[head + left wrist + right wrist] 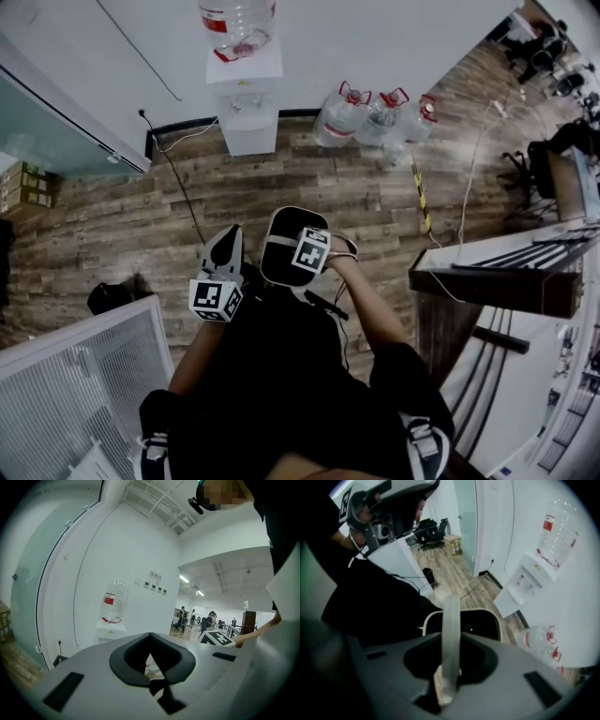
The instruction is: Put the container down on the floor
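One thin handle [451, 616] sits pinched in my right gripper [451, 641]; the container [281, 248] hangs from it above the floor [281, 183], looks light, may swing. My left gripper [150, 637] is pressed together, empty.

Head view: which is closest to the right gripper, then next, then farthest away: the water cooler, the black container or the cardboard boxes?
1. The container: its handle is clamped in the right gripper.
2. The water cooler: ahead, against the white wall.
3. The cardboard boxes: far off to the left, by the glass wall.
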`<state>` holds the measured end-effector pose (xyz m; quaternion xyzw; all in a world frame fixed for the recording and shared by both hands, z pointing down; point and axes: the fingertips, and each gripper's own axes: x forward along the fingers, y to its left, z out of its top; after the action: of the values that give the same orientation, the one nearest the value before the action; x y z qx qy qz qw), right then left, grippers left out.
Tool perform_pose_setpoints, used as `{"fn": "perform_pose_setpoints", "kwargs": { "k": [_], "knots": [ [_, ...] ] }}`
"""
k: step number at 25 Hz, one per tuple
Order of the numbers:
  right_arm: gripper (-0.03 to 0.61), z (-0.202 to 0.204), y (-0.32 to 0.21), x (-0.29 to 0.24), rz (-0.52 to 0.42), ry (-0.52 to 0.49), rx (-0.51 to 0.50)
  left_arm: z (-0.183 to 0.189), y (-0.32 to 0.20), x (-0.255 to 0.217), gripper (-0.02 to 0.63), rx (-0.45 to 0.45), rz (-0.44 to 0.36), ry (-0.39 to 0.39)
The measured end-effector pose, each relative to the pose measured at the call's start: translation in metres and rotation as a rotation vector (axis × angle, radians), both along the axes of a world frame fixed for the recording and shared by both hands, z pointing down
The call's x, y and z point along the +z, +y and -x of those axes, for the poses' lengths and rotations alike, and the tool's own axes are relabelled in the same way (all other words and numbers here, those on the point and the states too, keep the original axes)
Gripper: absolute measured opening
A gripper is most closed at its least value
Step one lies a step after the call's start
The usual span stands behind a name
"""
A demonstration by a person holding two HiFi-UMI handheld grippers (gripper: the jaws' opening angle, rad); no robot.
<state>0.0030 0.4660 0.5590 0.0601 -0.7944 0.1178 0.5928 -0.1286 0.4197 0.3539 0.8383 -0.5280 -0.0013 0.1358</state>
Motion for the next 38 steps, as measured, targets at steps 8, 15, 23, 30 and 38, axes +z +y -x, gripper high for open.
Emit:
{"fn": "perform_pose_setpoints", "kwargs": {
  "k": [8, 15, 23, 30, 38],
  "knots": [
    [0.089, -0.020, -0.037, 0.014, -0.002, 0.008, 0.035, -0.009, -0.034, 0.010, 0.031, 0.012, 0.018, -0.031],
    [0.089, -0.034, -0.081, 0.025, 0.018, 0.025, 0.061, -0.022, -0.095, 0.021, 0.031, 0.045, 0.025, -0.020],
    [0.089, -0.047, -0.157, 0.028, 0.028, 0.035, 0.074, -0.037, -0.195, 0.021, 0.030, 0.106, 0.017, -0.018],
    [0.089, -0.048, -0.218, 0.030, 0.028, 0.055, 0.087, -0.026, -0.272, 0.018, 0.031, 0.145, 0.021, 0.005],
    [0.089, -0.051, -0.291, 0.028, 0.006, 0.062, 0.083, -0.018, -0.328, 0.015, 0.030, 0.149, 0.003, 0.007]
  ]
}}
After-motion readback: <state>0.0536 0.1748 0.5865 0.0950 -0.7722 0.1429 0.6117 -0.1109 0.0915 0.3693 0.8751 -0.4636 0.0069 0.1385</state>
